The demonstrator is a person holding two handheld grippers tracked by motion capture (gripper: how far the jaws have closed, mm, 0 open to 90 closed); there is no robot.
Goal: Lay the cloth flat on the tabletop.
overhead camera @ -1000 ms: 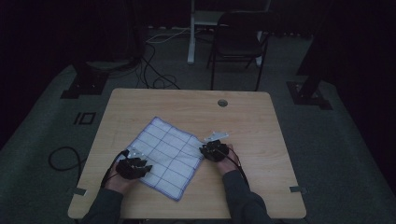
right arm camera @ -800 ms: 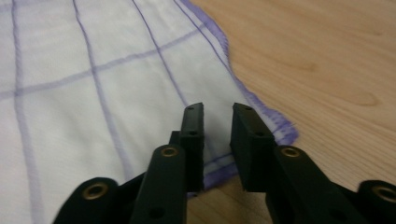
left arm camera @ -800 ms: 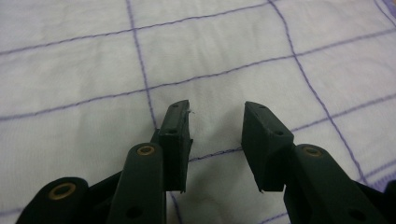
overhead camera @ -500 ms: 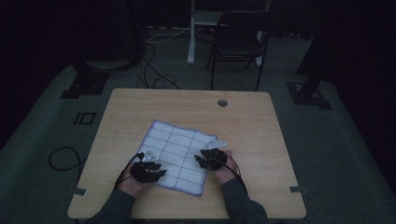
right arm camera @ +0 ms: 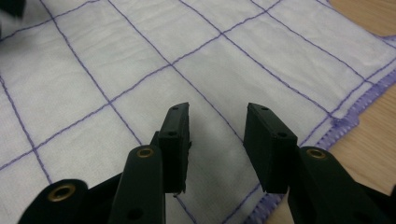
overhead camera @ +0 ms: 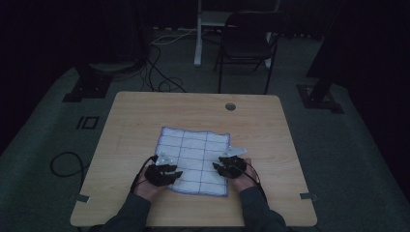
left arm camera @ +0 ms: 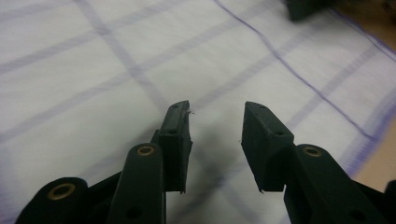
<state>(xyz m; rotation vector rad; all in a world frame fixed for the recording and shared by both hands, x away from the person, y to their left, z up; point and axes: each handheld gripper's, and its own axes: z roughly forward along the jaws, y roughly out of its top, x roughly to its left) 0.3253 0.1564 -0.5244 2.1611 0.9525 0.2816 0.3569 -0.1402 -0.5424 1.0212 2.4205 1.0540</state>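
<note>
A white cloth (overhead camera: 193, 157) with a purple grid lies flat on the wooden table (overhead camera: 261, 125), near its front edge. My left gripper (overhead camera: 178, 173) rests over the cloth's near left part, open, with bare cloth (left arm camera: 93, 70) under the gap between its pads (left arm camera: 217, 112). My right gripper (overhead camera: 217, 168) is over the near right part, by the stitched edge (right arm camera: 345, 116). Its jaws have just been opening and hold nothing; the cloth (right arm camera: 116, 56) lies flat beneath them (right arm camera: 217, 109).
A round cable hole (overhead camera: 230, 106) sits near the table's far edge. Bare wood (right arm camera: 369, 135) shows past the cloth's hem. A chair (overhead camera: 246, 43) and stand feet are on the dark floor behind, and a cable loop (overhead camera: 65, 164) lies at the left.
The cloth has turned from a skewed lie to square with the table and slid toward the front edge. Both hands came nearer the front with it. The right jaws have opened wider.
</note>
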